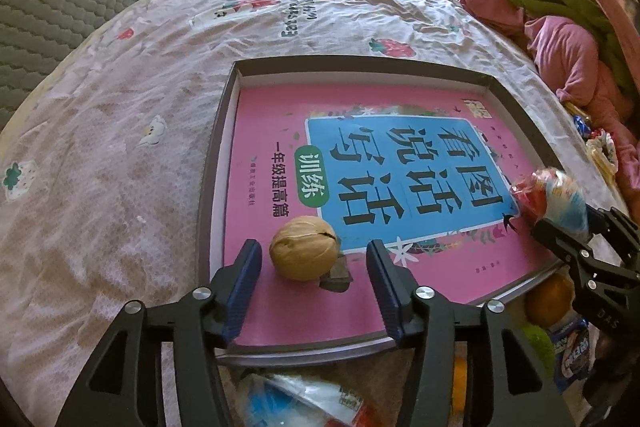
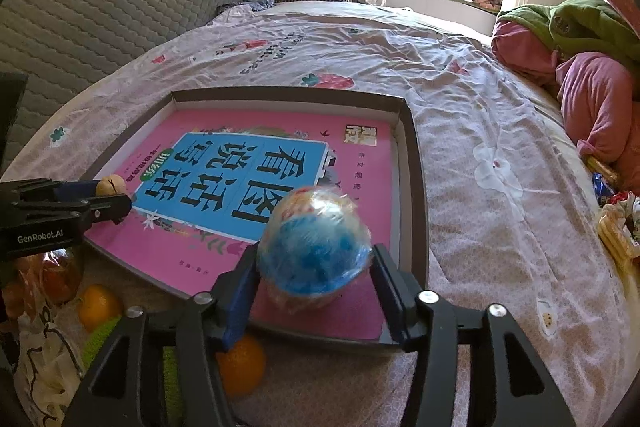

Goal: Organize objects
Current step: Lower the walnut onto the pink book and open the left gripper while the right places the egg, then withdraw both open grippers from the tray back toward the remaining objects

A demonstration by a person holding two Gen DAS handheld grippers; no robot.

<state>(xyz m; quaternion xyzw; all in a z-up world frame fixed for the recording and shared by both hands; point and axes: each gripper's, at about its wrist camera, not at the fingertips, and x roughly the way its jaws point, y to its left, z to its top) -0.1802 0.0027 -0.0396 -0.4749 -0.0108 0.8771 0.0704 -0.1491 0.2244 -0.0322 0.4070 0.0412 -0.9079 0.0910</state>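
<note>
The left gripper [image 1: 312, 263] stands released around the tan round walnut [image 1: 305, 248] on the pink book in the shallow grey tray [image 1: 218, 131]. The right gripper [image 2: 316, 267] clasps a plastic-wrapped blue-and-red ball [image 2: 314, 247] over the tray's near right corner (seemingly mid-placement); next comes letting go and withdrawing.

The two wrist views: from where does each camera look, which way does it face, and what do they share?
Left wrist view: sits behind the left tool, facing down and forward at the walnut between its open fingers; the right tool shows at the right edge.
Right wrist view: sits behind the right tool, facing the wrapped ball between its fingers; the left tool shows at the left edge.
Shared: the box, the pink book in it, walnut, ball.
</note>
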